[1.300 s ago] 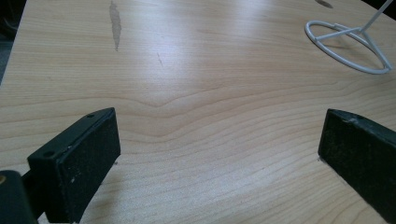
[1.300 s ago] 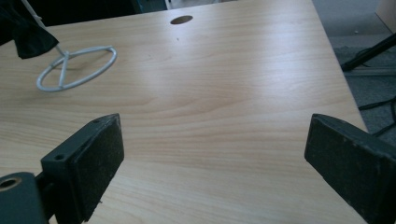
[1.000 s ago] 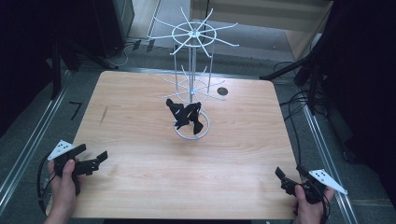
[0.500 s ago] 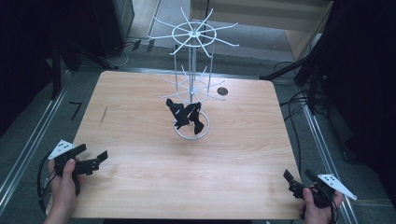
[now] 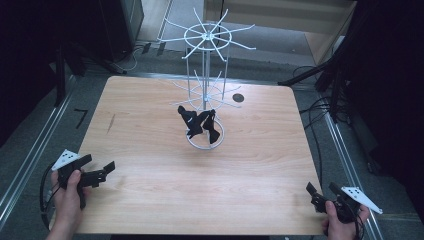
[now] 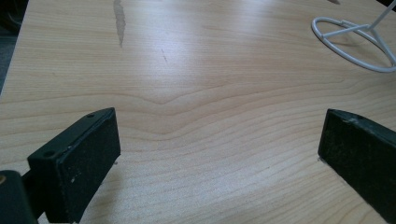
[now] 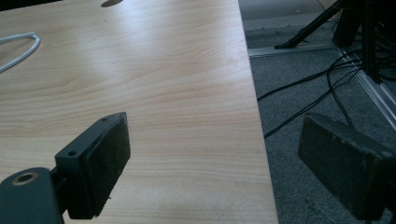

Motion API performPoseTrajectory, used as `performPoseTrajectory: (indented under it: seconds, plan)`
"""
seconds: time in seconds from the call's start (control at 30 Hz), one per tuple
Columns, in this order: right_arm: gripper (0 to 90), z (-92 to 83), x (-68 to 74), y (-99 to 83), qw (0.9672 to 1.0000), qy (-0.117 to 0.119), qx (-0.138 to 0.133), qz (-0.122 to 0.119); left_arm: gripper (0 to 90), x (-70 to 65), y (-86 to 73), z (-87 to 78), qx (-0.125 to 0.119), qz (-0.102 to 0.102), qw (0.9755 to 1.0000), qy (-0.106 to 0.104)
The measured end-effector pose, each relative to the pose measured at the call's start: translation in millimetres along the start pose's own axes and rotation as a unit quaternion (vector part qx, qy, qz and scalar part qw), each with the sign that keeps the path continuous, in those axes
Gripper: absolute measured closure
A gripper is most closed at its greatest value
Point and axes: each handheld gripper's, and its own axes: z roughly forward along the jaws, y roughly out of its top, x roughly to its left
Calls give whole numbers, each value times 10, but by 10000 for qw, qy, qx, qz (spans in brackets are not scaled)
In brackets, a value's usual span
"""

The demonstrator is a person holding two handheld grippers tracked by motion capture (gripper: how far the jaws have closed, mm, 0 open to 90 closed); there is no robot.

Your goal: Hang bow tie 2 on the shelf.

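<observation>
A white wire rack (image 5: 205,70) with two tiers of spokes stands on a ring base (image 5: 205,142) at the middle of the wooden table (image 5: 150,130). Black items (image 5: 200,125) hang from its lower spokes. My left gripper (image 5: 96,167) sits open at the table's near left edge, held in a hand, nothing between its jaws; the left gripper view shows bare wood between its pads (image 6: 77,163) and the ring base (image 6: 355,46) far right. My right gripper (image 5: 322,190) is open over the near right corner, straddling the table edge (image 7: 254,116).
A small dark round spot (image 5: 238,98) lies on the table behind the rack. Cables (image 5: 320,107) and dark stands run over the grey floor to the right. Metal rails (image 5: 30,155) border the table on both sides.
My right gripper has drawn back and outward toward the near right corner. The left gripper has barely shifted. The rack is unchanged.
</observation>
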Motion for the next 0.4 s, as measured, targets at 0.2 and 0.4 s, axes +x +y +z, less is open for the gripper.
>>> performPoseTrajectory:
  seconds: [0.2,0.4]
  plan:
    - [109,9,-5,-3,10000,-63,24,-35,0,5,1,2,1,-4,10000,-5]
    - [120,20,21,-1,9999,-92,48,-113,0,8,4,7,39,-31,10000,-13]
